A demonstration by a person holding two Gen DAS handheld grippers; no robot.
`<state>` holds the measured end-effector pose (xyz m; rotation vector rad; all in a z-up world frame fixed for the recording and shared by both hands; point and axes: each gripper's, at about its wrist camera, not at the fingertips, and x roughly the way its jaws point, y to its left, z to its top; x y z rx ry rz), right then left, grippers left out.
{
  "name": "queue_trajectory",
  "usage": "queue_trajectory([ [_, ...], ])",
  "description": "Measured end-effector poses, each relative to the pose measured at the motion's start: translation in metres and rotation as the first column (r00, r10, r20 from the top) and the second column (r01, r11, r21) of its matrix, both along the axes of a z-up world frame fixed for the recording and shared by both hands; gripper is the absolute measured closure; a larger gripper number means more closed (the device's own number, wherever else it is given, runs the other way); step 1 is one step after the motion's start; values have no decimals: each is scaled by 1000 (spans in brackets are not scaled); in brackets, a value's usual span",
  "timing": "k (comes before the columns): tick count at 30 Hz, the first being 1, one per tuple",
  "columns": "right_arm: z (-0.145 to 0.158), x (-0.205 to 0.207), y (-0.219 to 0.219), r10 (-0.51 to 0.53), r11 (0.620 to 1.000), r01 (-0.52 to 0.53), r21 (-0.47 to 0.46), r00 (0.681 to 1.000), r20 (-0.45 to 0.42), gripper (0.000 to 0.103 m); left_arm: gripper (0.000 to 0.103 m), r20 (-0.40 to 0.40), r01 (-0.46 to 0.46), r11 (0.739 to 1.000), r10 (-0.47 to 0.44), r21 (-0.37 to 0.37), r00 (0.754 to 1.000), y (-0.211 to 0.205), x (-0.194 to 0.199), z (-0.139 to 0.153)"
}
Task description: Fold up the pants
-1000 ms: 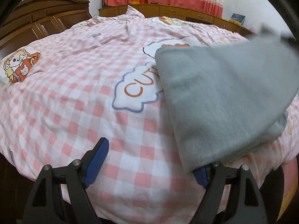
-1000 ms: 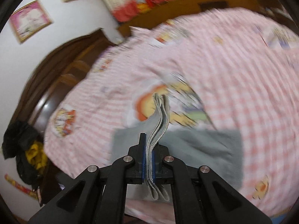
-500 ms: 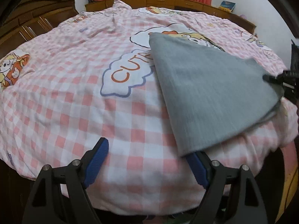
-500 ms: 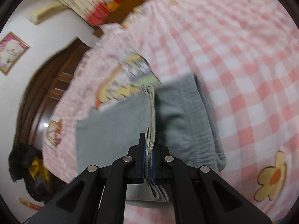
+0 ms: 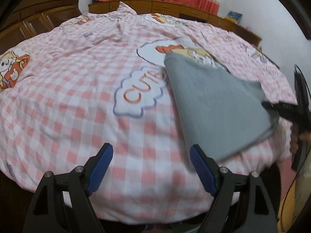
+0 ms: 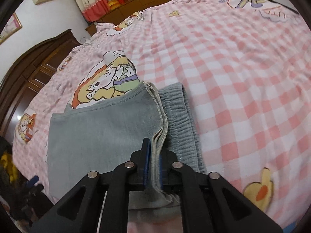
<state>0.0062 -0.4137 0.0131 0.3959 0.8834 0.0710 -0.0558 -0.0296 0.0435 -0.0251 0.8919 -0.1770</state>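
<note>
Soft matt grey knit pants [image 6: 101, 128] with ribbed elastic waistband [image 6: 180, 116]; smooth checked cotton bedspread [image 5: 77, 101]; glossy dark wooden wardrobe [image 5: 37, 19]; ridged blue plastic fingers [image 5: 101, 165].

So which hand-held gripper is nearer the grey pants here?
Right. The right hand-held gripper is shut on the grey pants at their edge; the left hand-held gripper hangs open just beside them, touching nothing.

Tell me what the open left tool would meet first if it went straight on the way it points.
Probably the pink checked bedspread: nothing lies between the left tool and it. The folded grey pants lie just right of that line, close beside its right finger, so depth leaves some doubt.
</note>
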Motion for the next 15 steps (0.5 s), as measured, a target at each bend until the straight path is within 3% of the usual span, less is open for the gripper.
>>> queue_trajectory([
  [5, 29, -13, -5, -44, 998, 47, -42, 997, 67, 38, 18, 12, -64, 986, 66, -153, 998, 10, 43, 7],
  [7, 33, -18, -7, -67, 995, 75, -72, 991, 114, 34, 18, 2, -66, 981, 67, -183, 998, 8, 60, 6],
  [9, 30, -11, -6, -69, 989, 78, -123, 995, 70, 34, 18, -10, -52, 982, 51, -181, 999, 3, 73, 5],
  [11, 27, -10, -5, -81, 990, 85, -109, 996, 44, 36, 18, -8, -25, 983, 24, -181, 1000, -3, 82, 5],
  [15, 34, -15, 19, -55, 992, 64, -105, 995, 82, 37, 18, -24, 36, 981, -41, -190, 999, -12, 104, 7],
])
